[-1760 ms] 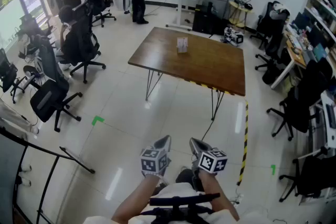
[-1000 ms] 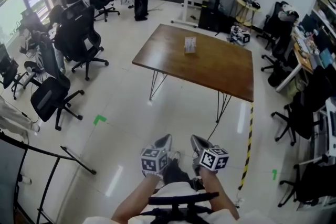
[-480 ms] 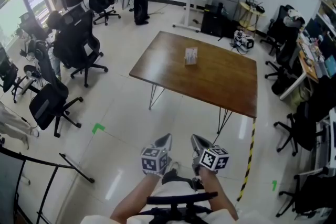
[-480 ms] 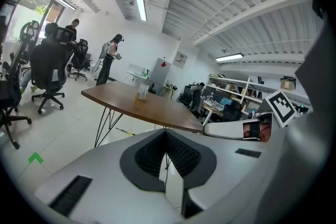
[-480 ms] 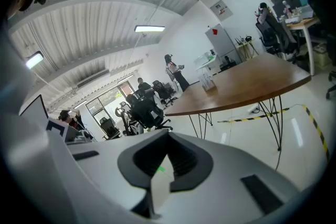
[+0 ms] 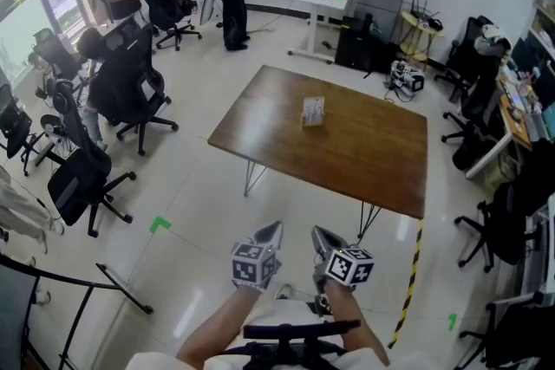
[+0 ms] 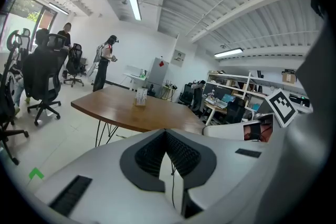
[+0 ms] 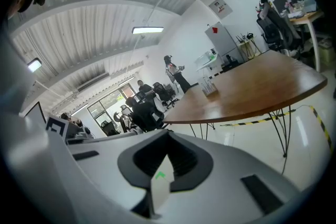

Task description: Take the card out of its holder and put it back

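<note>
The left gripper [image 7: 165, 132] has its jaws pressed together at the tips, with nothing between the ribbed pads; only a sliver of floor shows through the slit behind them. The right gripper [image 8: 167, 135] is likewise closed and empty. In the head view both point forward and slightly down, side by side and apart, over bare floor. Each hand is mostly hidden behind its marker cube, the left cube [image 6: 253, 264] and the right cube [image 6: 351, 266]. The left forearm [image 6: 212, 329] and right forearm [image 6: 362, 327] rise from the bottom edge, where a black rig [image 6: 290, 342] cuts them off.

The card holder [image 6: 313, 111] stands upright on the wooden table [image 6: 364, 165], well apart from both grippers, toward the table's far side. It is too small to tell whether a card sits in it. A yellow-and-black tape line [image 6: 408, 277] runs on the floor from the table's near right corner.
</note>
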A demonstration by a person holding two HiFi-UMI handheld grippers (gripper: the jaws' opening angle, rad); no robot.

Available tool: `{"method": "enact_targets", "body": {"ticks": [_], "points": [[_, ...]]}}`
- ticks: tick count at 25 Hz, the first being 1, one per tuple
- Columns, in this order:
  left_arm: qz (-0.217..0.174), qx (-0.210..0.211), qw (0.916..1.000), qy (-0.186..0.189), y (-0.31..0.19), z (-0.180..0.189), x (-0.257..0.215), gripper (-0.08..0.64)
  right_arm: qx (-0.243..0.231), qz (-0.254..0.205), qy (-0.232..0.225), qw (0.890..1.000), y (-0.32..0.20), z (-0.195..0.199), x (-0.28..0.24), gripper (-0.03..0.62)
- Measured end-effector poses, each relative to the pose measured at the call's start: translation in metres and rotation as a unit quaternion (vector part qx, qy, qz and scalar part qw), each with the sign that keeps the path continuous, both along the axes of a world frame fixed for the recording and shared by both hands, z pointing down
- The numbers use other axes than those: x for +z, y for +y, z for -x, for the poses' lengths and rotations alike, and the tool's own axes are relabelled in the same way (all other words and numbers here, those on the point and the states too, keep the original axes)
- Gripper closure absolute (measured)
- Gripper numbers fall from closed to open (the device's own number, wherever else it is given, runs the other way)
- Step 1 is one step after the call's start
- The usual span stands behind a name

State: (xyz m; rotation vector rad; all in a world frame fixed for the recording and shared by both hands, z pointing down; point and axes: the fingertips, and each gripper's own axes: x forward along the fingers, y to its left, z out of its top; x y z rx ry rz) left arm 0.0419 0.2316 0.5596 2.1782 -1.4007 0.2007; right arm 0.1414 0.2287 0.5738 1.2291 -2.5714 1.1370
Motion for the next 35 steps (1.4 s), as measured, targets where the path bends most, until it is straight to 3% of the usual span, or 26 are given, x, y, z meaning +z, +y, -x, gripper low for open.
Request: {"method": "enact_targets", "body": {"ticks": [6,16,28,35], "points": [[0.003,-0.01,0.9999,0.002,-0.019,-0.003,0.003,0.569,0.002,0.006,-0.003,1.0,-0.023,-0.01,0.007,0.589],[0.026,-0.04,0.9988,0.014,-0.035,0.036,0.022,0.569,-0.027,0.03,0.001,0.999,-0.041,0.032,0.029,0.588],[0.022,0.01,0.9994,0.026,-0.154,0.018,0.02,0.569,0.036,0.026,0.017,0.999,-0.142,0.0,0.026,0.588],[0.027,0.024,0.9987,0.037,-0.224,0.014,0.017,0.569,0.046,0.029,0.017,0.998,-0.209,0.003,0.02,0.588]]}}
